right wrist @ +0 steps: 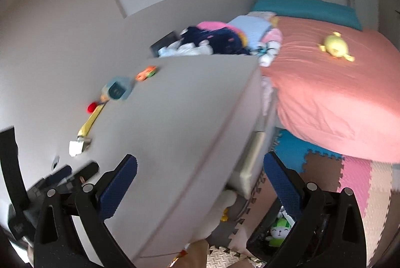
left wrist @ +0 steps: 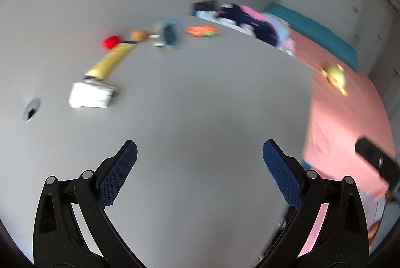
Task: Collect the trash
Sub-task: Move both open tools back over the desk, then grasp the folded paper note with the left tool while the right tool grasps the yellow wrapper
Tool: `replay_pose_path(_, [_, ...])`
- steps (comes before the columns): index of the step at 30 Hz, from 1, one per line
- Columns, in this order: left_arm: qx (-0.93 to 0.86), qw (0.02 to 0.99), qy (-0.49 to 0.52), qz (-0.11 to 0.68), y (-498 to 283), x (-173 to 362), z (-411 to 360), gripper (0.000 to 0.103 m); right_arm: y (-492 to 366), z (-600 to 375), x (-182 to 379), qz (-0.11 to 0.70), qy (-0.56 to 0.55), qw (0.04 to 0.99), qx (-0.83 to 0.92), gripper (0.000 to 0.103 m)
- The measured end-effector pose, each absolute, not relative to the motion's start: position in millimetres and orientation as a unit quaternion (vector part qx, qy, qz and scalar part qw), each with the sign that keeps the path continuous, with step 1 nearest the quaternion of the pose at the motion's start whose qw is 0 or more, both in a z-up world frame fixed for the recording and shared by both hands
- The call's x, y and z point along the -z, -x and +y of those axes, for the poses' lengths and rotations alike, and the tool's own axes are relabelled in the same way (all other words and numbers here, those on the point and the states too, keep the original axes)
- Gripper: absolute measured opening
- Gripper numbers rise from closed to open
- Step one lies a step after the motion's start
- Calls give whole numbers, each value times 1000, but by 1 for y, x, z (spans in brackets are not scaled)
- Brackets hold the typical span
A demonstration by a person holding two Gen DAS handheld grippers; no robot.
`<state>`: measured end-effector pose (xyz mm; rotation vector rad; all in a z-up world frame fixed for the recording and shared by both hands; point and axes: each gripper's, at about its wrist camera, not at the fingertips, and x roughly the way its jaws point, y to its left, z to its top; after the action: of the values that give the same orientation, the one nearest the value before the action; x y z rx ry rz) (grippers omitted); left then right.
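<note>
On the grey desk (left wrist: 200, 98) a row of small items lies along the far left: a white crumpled packet (left wrist: 91, 95), a yellow tube (left wrist: 110, 61), a red ball (left wrist: 111, 42), a brown round thing (left wrist: 138, 35), a blue-teal cup-like object (left wrist: 170, 34) and an orange-green wrapper (left wrist: 202, 31). My left gripper (left wrist: 200, 175) is open and empty above the bare desk, well short of them. My right gripper (right wrist: 200, 183) is open and empty over the desk's right edge. The same row shows in the right wrist view, with the packet (right wrist: 78, 146) and the cup-like object (right wrist: 117, 91).
A bed with a pink sheet (right wrist: 332, 93), a yellow plush toy (right wrist: 336, 46) and a pile of clothes (right wrist: 225, 40) stands right of the desk. Foam floor mats (right wrist: 350, 180) lie below. A cable hole (left wrist: 31, 109) sits at the desk's left. The frames are blurred.
</note>
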<state>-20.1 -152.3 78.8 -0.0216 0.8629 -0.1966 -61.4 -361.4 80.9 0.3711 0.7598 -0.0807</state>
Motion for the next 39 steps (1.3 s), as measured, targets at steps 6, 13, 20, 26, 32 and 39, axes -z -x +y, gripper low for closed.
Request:
replay_pose_path(6, [53,899,53,431,-8,-75,-104,97,20,-320,-78,387,-161,908,5,101])
replay_pose_path(13, [7,887,100,450,-50,-62,-60,97,-24,-283,-81,399,-138,906,-20,101])
replay_pose_path(20, [-37,862,182,472,-87,-45,-27,89,-65,-255,-84,406,-120,905,-39,101])
replay_pose_path(26, [-33,847,214,486,-108,-31,-8,48,-94,-225,-81,414,-104,902,-60,101])
replay_pose_path(32, [-18,854,206,478,-106,-31,11,42,-118,-191,-74,424,-100,897,-74,101])
replay_pose_path(39, [-20,867,183,463,-99,-40,49,40,-157,-135,-62,438,-87,890,-92,101])
